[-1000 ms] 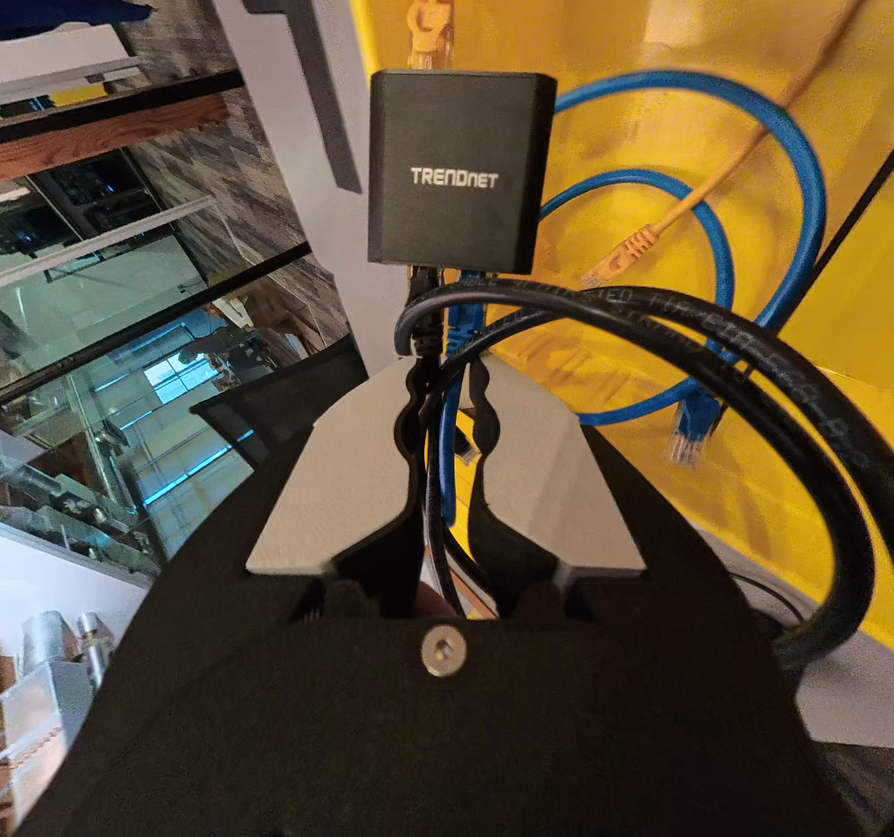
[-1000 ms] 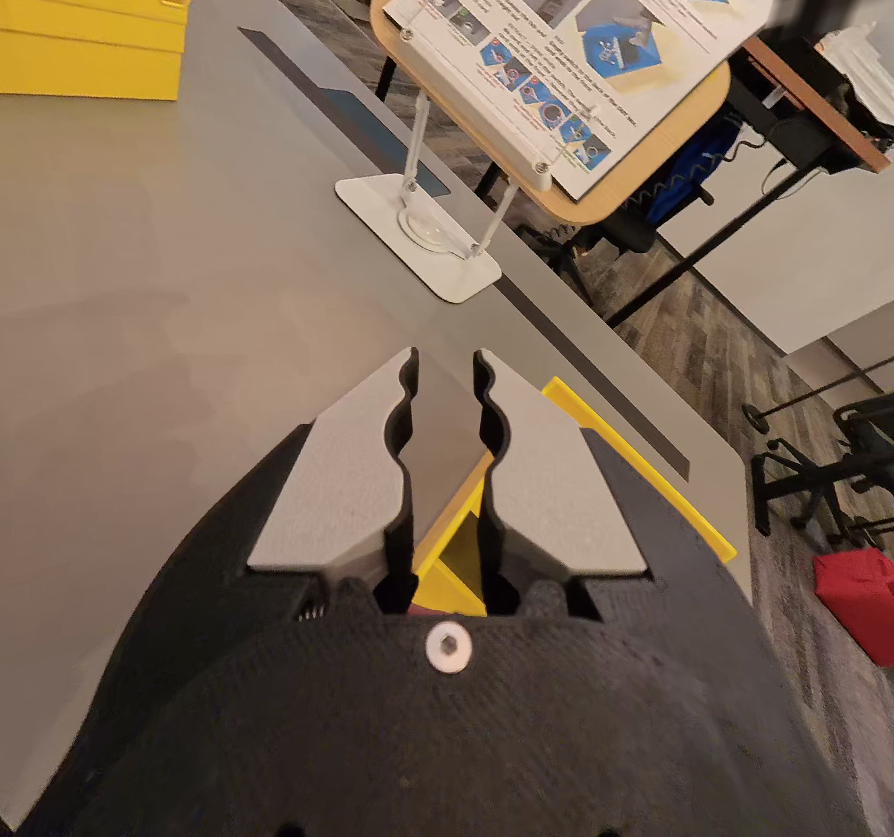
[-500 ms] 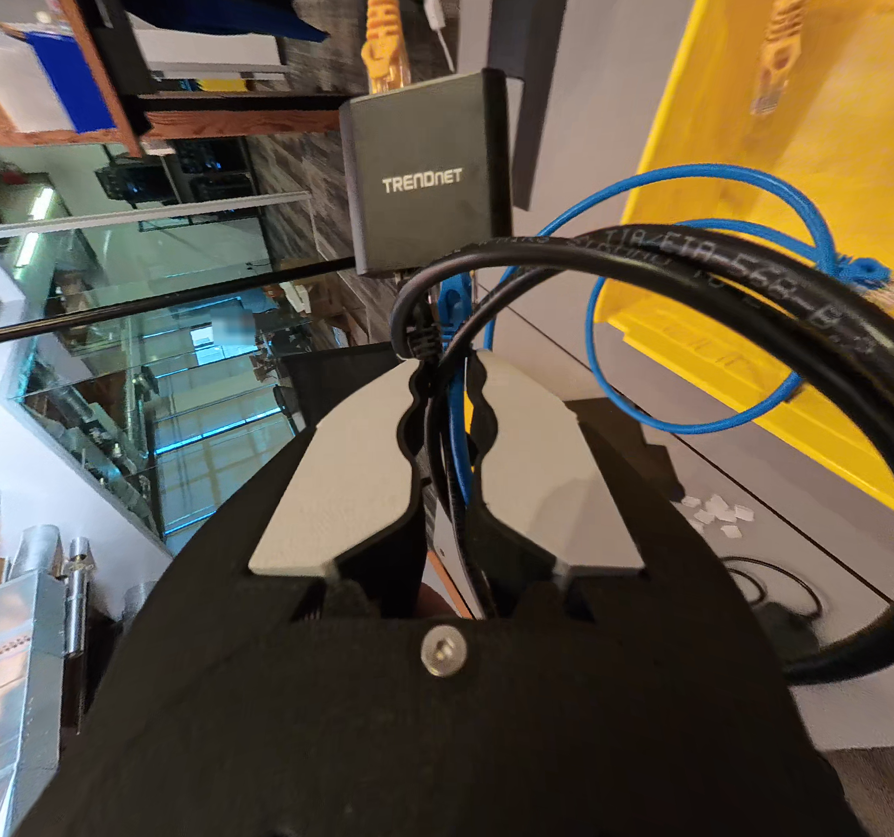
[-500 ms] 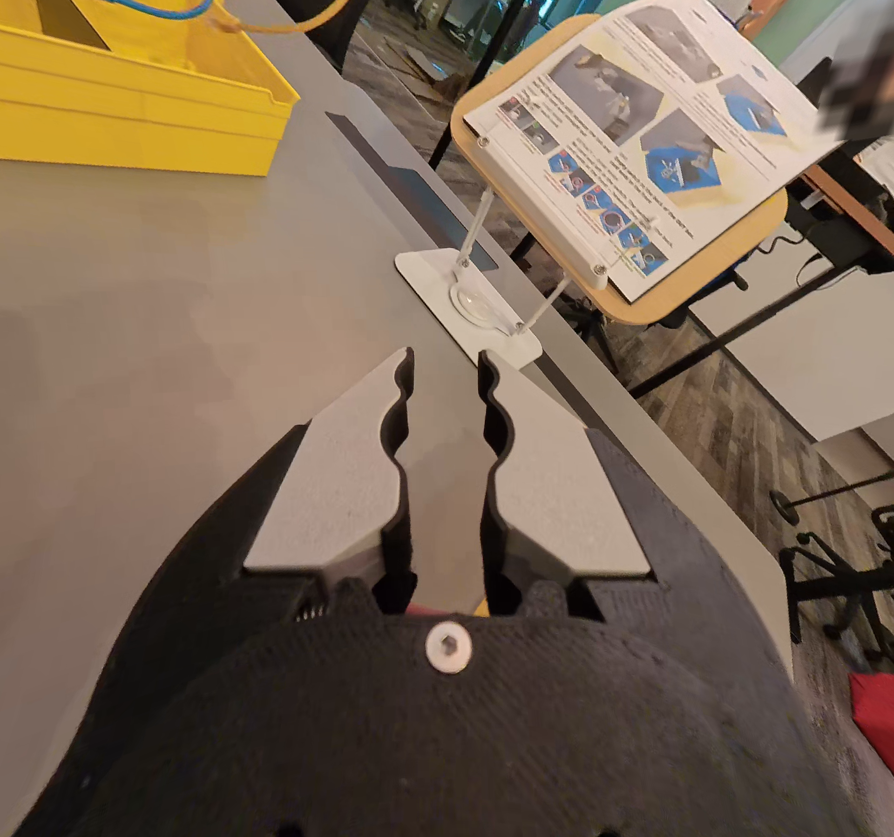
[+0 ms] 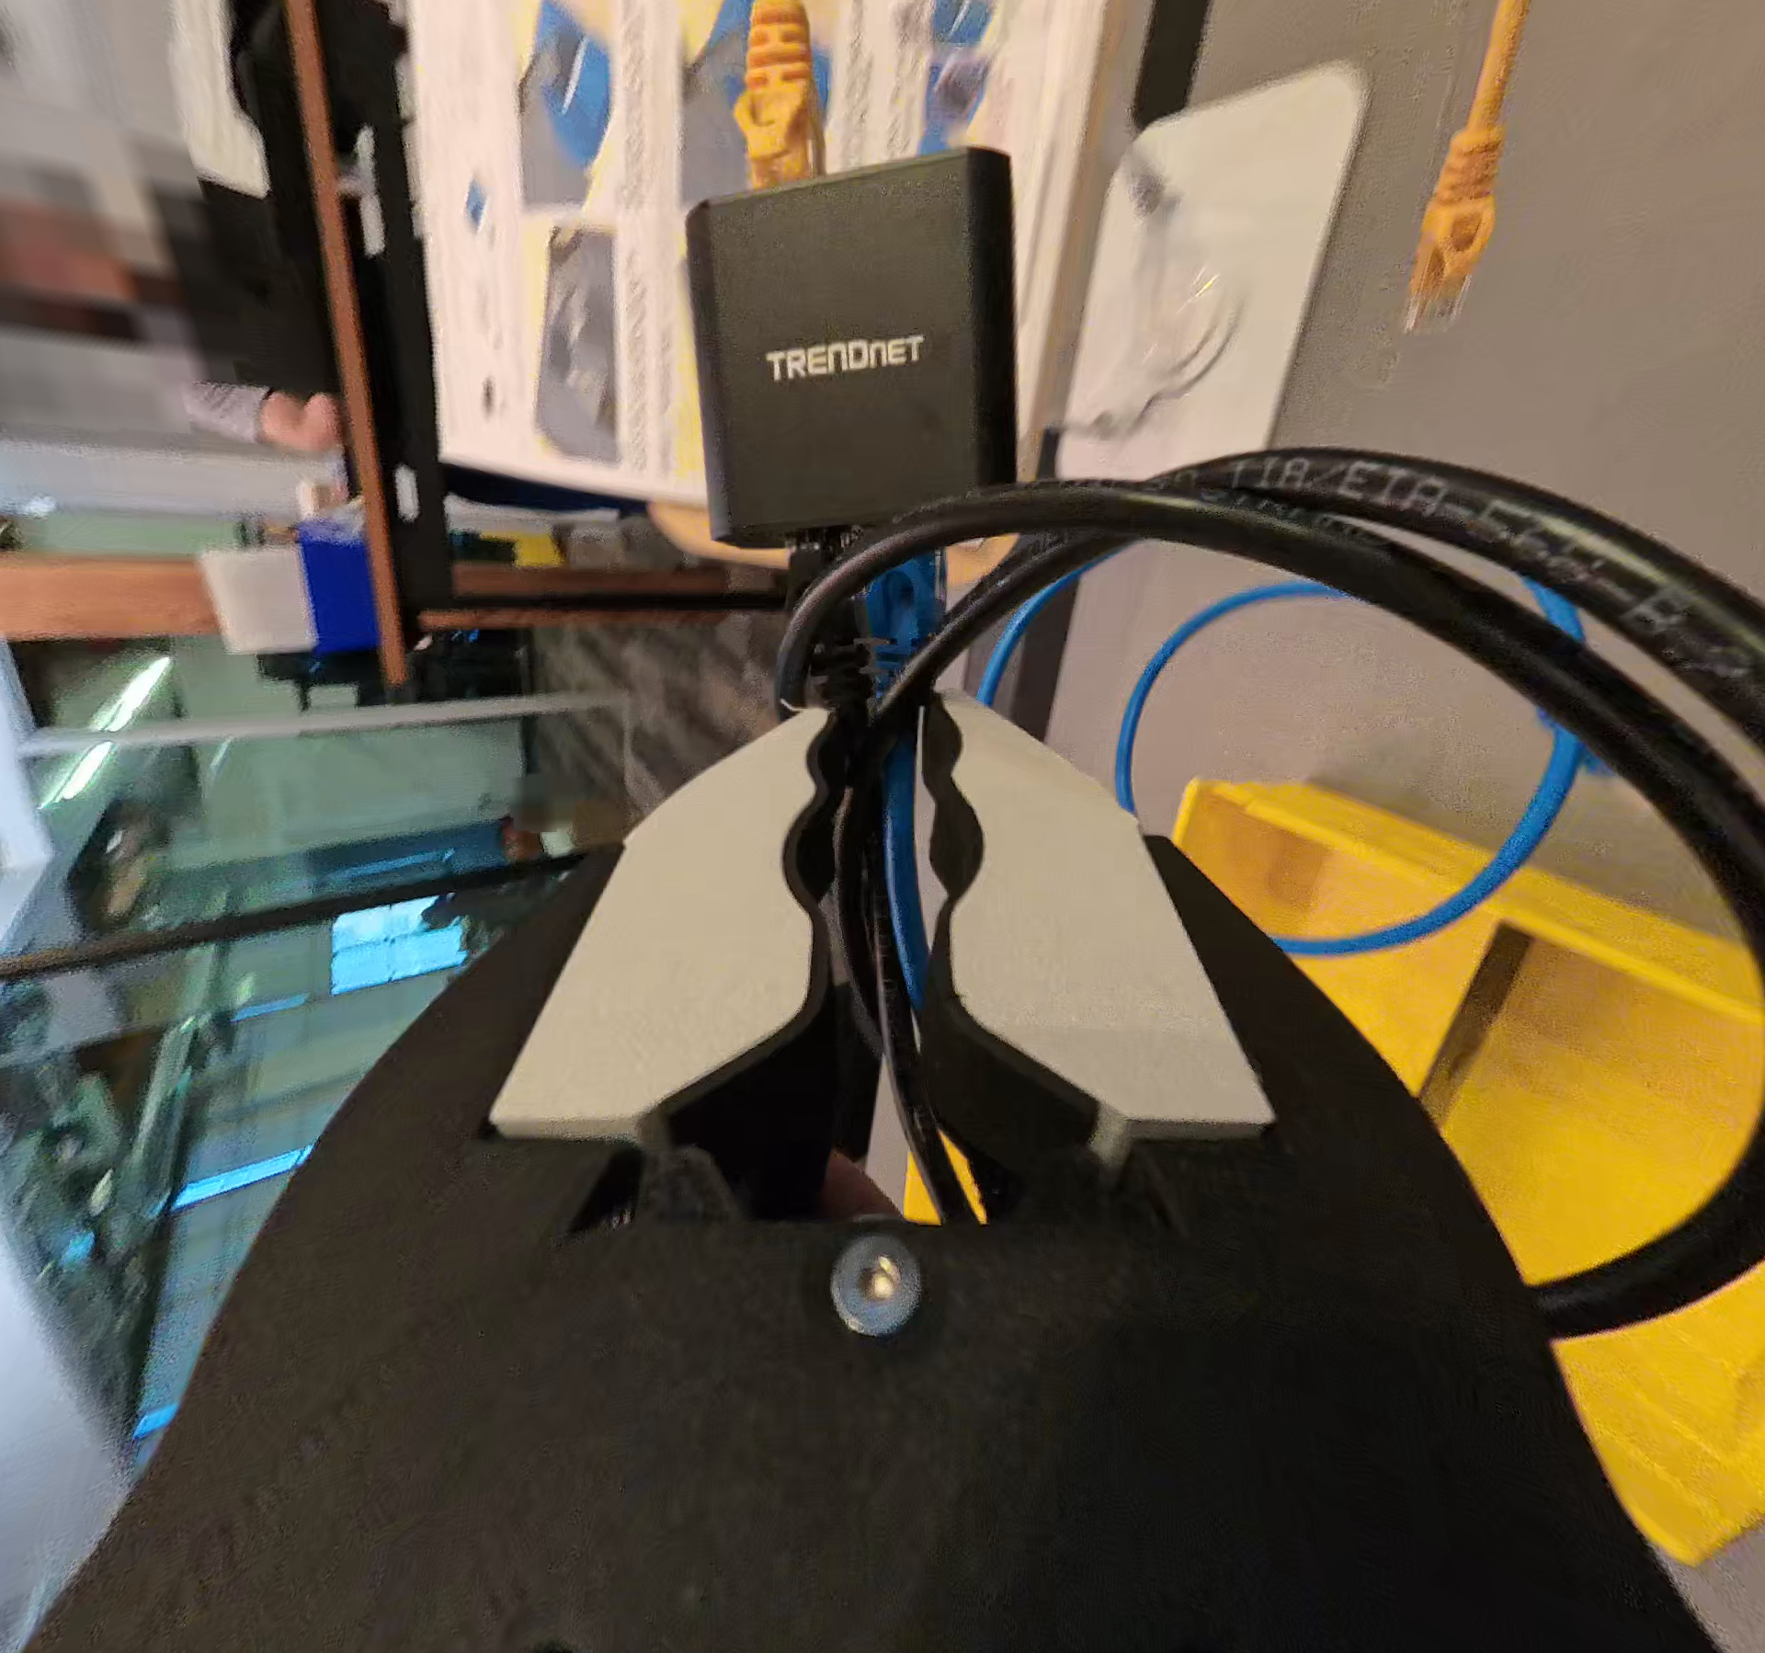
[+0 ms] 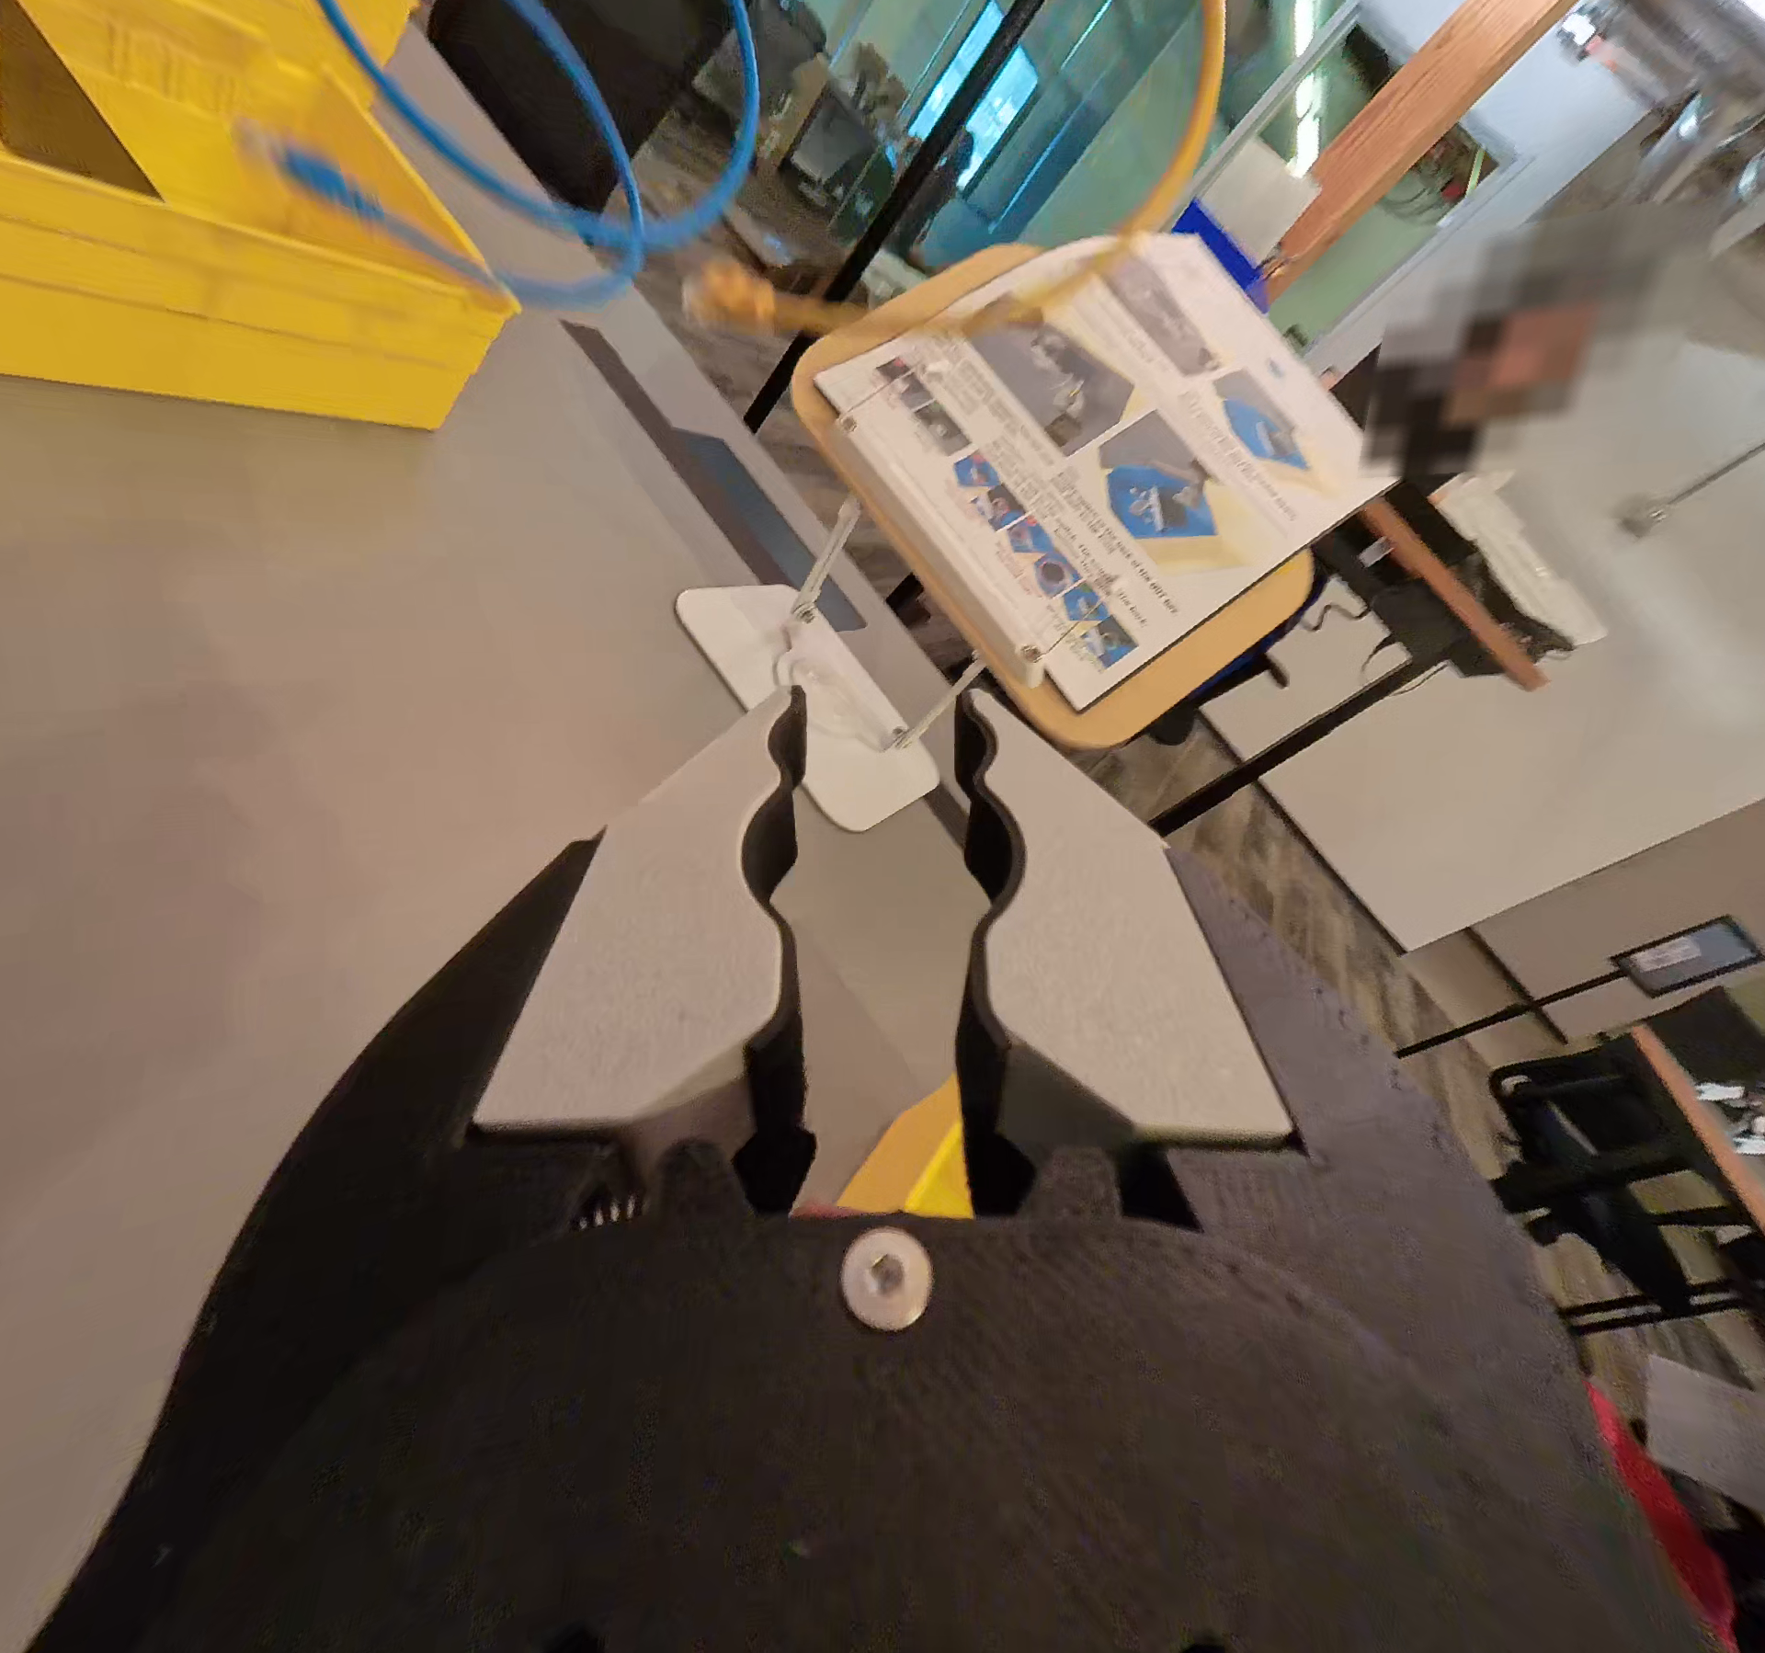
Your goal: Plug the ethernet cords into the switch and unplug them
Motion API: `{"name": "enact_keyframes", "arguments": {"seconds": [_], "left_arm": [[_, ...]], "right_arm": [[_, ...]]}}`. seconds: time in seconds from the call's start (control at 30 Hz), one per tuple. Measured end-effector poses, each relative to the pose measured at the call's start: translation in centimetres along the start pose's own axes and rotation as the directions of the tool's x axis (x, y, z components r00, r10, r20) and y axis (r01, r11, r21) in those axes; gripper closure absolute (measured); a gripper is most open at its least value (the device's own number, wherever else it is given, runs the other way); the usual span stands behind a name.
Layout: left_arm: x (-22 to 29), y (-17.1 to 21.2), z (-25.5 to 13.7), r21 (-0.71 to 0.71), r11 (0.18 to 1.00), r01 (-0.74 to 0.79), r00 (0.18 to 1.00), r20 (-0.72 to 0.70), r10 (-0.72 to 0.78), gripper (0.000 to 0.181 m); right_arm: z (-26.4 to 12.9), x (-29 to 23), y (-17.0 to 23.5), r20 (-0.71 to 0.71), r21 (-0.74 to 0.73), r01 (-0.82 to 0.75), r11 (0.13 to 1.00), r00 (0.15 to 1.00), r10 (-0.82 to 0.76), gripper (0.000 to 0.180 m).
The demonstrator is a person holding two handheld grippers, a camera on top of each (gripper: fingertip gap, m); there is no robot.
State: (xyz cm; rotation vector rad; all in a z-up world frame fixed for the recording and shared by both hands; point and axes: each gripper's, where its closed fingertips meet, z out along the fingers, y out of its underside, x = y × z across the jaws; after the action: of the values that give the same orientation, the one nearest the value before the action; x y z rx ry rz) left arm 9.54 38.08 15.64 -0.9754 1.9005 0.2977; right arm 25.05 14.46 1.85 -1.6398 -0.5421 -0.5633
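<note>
The left gripper is pinching a bundle of leads between its nearly closed grey fingers, a thin black cable and a blue ethernet cord, so that the small black box-shaped plastic switch is hanging in the air just past the fingertips, carried by its cords. A yellow ethernet cord is sitting plugged into the switch's far edge, its other yellow plug dangling free above the grey table, probably waiting to be grasped. The right gripper is hovering over the table with its fingers apart and holding nothing, pointing towards a white-based stand bearing a printed instruction sheet, with the yellow plastic bin beyond.
</note>
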Motion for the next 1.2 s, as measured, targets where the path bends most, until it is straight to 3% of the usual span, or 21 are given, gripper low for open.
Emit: {"name": "enact_keyframes", "arguments": {"seconds": [0.13,0.3,0.53,0.7,0.8,0.93,1.13,1.2], "left_arm": [[4.1,-5.8,2.8,0.090,0.995,0.042,0.985,-0.170,-0.026,0.165],[10.5,-8.9,6.5,0.140,0.983,0.117,0.932,-0.356,-0.060,0.165],[17.2,-9.3,8.2,0.157,0.971,0.179,0.855,-0.513,-0.074,0.165],[19.8,-8.9,7.7,0.186,0.962,0.201,0.813,-0.580,-0.058,0.165],[20.9,-8.8,7.4,0.194,0.953,0.231,0.787,-0.614,-0.066,0.165],[21.6,-8.6,7.3,0.205,0.939,0.278,0.770,-0.632,-0.090,0.167],[22.5,-8.4,7.0,0.214,0.920,0.328,0.740,-0.663,-0.110,0.167],[22.7,-8.8,6.7,0.222,0.906,0.361,0.715,-0.690,-0.115,0.167]], "right_arm": [[-2.6,2.3,-2.1,-0.099,0.048,0.118,0.992,0.989,-0.113,0.151],[-3.6,2.0,-4.5,-0.105,0.071,0.286,0.956,0.955,-0.278,0.148],[2.5,-1.2,-1.7,0.008,-0.044,0.443,0.895,0.896,-0.443,0.132],[6.6,-1.6,0.7,0.019,-0.117,0.546,0.830,0.837,-0.547,0.133],[8.1,-2.4,0.9,0.009,-0.102,0.589,0.802,0.806,-0.592,0.145],[9.3,-3.9,2.4,0.049,-0.090,0.605,0.791,0.796,-0.603,0.155],[8.6,-5.9,3.8,0.160,-0.063,0.589,0.805,0.803,-0.575,0.141],[9.0,-5.7,4.1,0.139,-0.086,0.599,0.796,0.798,-0.586,0.149]]}}
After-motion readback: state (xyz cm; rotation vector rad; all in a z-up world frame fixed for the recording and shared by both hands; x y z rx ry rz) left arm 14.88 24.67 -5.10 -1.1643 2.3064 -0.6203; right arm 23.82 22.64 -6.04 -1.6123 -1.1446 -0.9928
